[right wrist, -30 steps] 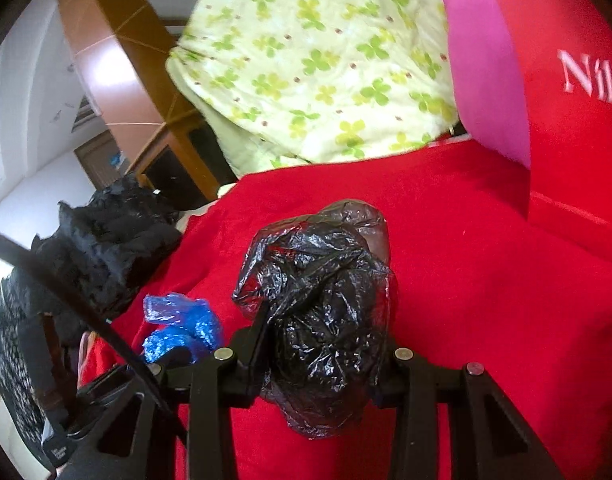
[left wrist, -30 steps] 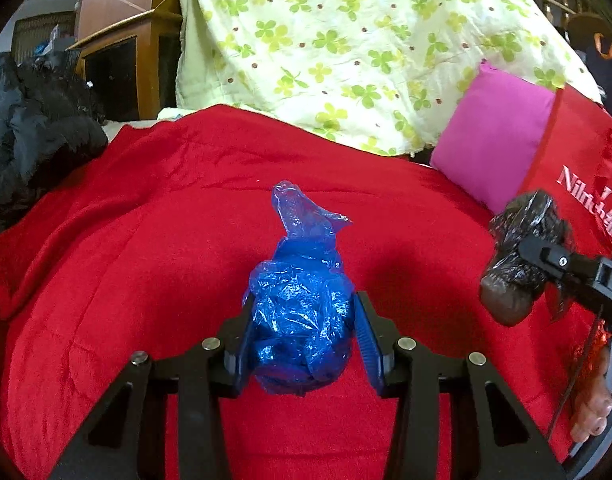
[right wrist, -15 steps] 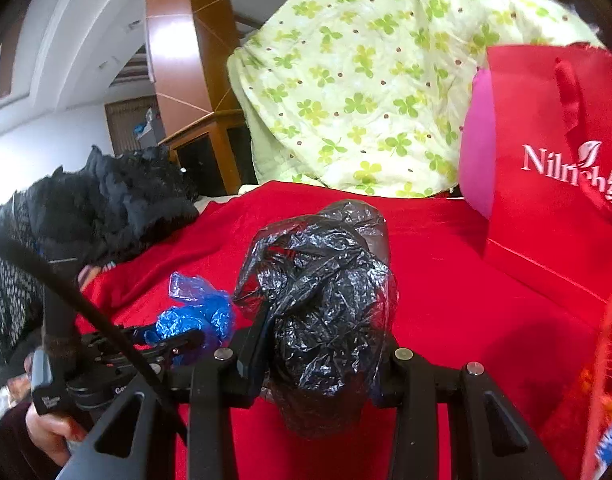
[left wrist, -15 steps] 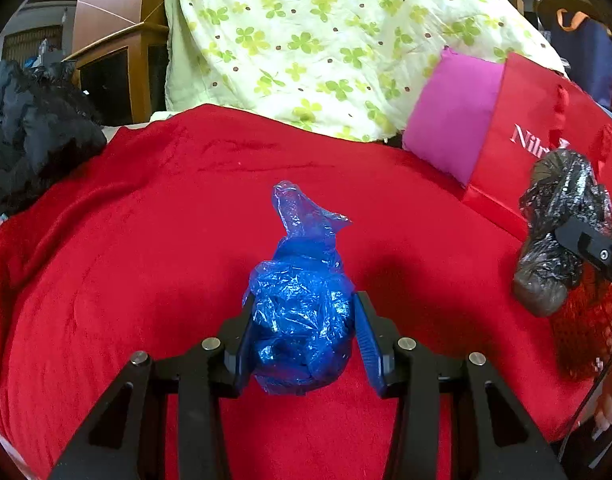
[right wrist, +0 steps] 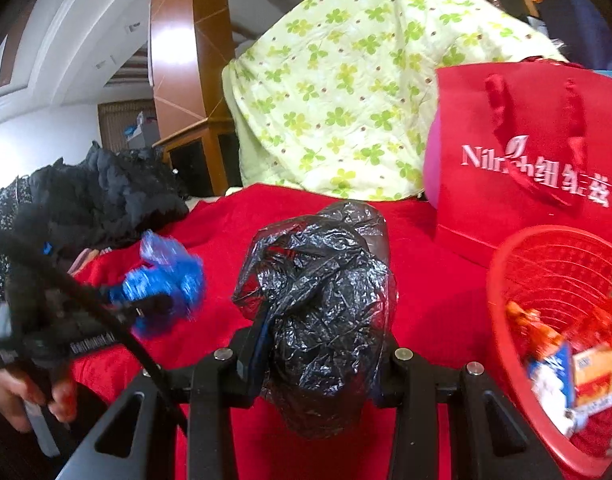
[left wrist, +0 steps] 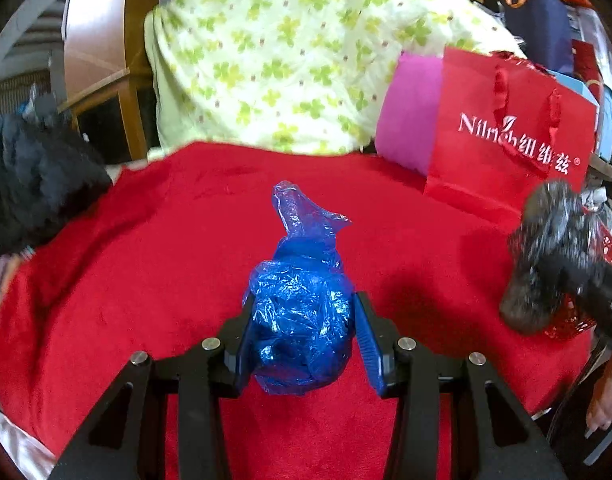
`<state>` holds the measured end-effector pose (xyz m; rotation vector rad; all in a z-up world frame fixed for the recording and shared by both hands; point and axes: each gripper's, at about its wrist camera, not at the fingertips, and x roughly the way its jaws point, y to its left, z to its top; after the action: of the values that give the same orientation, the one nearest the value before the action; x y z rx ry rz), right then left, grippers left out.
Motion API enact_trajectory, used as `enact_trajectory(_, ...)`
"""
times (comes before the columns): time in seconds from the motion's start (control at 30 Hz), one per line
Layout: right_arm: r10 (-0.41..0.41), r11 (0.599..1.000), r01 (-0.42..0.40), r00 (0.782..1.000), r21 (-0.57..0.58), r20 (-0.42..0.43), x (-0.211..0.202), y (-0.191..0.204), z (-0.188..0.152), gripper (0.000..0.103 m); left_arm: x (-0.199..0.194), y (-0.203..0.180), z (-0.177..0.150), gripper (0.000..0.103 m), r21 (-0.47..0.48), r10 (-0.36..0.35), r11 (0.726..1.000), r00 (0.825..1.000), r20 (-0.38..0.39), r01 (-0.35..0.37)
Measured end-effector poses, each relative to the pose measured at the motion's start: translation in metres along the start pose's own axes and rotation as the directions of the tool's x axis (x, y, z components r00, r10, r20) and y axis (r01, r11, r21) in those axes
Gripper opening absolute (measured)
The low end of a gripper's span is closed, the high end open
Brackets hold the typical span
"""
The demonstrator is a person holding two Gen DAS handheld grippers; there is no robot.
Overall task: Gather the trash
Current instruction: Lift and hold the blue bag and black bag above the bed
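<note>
Two grippers are observed, each clamped on one crumpled plastic bag. The left gripper (left wrist: 302, 344) is closed on one blue plastic bag (left wrist: 302, 320), which is pinched between both pads and carried above the red blanket (left wrist: 126, 280), its twisted neck pointing away from the camera. The right gripper (right wrist: 318, 356) is closed on one black plastic bag (right wrist: 322, 308), likewise held clear of the blanket. Two bags of trash are thus counted, both lifted, neither resting on the bed. One red mesh basket (right wrist: 502, 280) is noted at the right edge of the right wrist view, just beside the black bag; several wrappers (right wrist: 554, 356) are seen lying inside it, their exact number not being determinable owing to blur. One red paper bag (right wrist: 526, 152) with white lettering is found standing upright behind the basket, with one pink cushion (left wrist: 410, 120) beside it. One green-patterned quilt (left wrist: 286, 52) is recorded piled at the back, and one heap of black clothing (right wrist: 102, 196) at the left. One hand (right wrist: 22, 392) is seen gripping the left tool's handle.
</note>
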<state>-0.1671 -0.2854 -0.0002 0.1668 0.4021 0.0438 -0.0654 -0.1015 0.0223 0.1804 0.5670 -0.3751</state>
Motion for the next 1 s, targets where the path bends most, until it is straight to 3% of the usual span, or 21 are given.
enact_trajectory(0.37,-0.005,1.000,0.005,0.999,0.003,0.040,-0.043,0.008,-0.005,0.041,-0.060,-0.013,0.015,0.047,0.061,0.041,0.997,0.995,0.088,-0.047)
enact_trajectory(0.8,0.015,1.000,-0.013,0.995,-0.023,0.095,-0.096,0.042,0.026,0.041,-0.130,0.005,0.030,0.047,0.030,0.058,0.997,0.982,0.182,-0.064)
enact_trajectory(1.0,0.033,0.999,-0.031,0.996,-0.021,0.081,-0.095,0.053,0.028,0.041,-0.134,0.006,0.031,0.047,0.035,0.038,0.998,0.982,0.185,-0.046)
